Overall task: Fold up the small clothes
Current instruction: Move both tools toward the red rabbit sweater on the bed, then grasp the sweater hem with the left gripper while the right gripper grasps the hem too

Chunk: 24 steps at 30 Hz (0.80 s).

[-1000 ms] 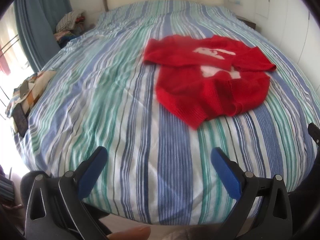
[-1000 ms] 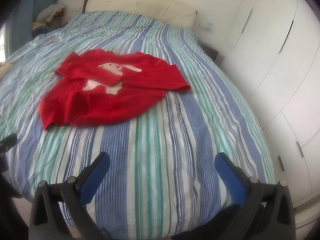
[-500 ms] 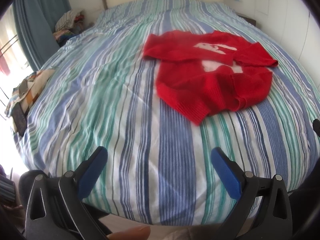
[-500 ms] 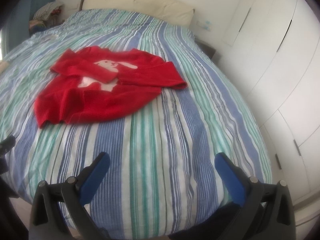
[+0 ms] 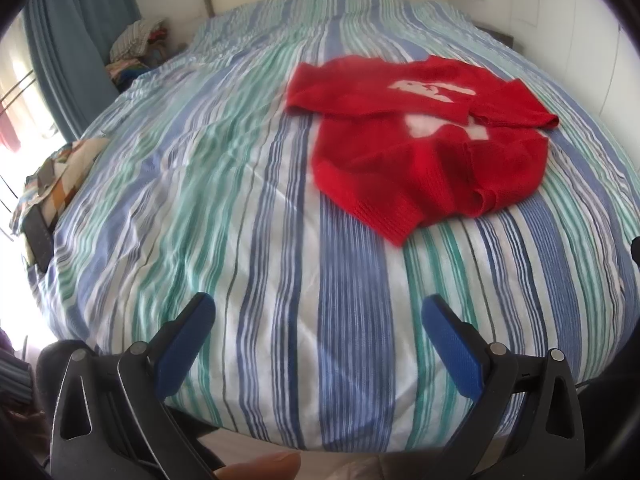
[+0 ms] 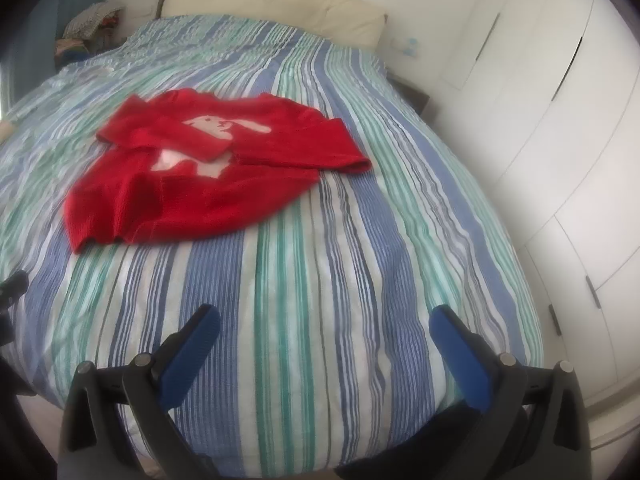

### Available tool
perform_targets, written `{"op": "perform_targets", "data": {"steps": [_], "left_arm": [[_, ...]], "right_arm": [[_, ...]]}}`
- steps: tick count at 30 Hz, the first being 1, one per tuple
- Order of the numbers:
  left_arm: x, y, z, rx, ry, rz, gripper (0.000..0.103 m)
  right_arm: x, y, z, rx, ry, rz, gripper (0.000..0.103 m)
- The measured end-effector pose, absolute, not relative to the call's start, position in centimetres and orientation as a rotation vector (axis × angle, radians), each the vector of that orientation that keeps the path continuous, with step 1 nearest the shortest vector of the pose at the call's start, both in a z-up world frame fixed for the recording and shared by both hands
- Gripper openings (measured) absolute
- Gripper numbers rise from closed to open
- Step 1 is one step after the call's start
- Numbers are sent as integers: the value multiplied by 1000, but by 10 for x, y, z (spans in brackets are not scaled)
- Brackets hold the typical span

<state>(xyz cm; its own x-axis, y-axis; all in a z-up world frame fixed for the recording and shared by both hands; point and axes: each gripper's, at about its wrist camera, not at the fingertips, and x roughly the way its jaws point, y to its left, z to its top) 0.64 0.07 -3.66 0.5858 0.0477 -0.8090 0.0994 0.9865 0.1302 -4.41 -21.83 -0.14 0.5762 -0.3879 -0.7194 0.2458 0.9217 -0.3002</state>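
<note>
— Covering most of both views? A striped duvet [image 5: 248,208] in blue, green and white, lightly creased.
— At the far end? A cream headboard [image 6: 276,8], set against a white wall.
— Along the right? White wardrobe doors [image 6: 560,128], beside a dark bedside table [image 6: 416,100].
— On the left? A blue curtain [image 5: 76,28], a heap of folded clothes [image 5: 136,44] in the far corner, a patchwork cloth [image 5: 52,176] at the bed's near left edge.

Matt ribbed-knit red sweater [image 5: 424,152], cloth bedspread [image 5: 240,184]
</note>
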Motion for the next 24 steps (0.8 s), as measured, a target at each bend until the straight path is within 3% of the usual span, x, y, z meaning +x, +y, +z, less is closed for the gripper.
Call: {"op": "perform_targets", "data": {"steps": [9,15,24], "left_arm": [[11,-1,-47,188,943,-16,103],[40,14,-108,185,1058,57,103],[40,29,-113,83,1044,-25,103]], "right_arm": [[-43,-218,-4,-172,889,-372,103],[-37,-221,-13,-100,898,-280,103],[42,-171,-45,-86,905,132,102]]}}
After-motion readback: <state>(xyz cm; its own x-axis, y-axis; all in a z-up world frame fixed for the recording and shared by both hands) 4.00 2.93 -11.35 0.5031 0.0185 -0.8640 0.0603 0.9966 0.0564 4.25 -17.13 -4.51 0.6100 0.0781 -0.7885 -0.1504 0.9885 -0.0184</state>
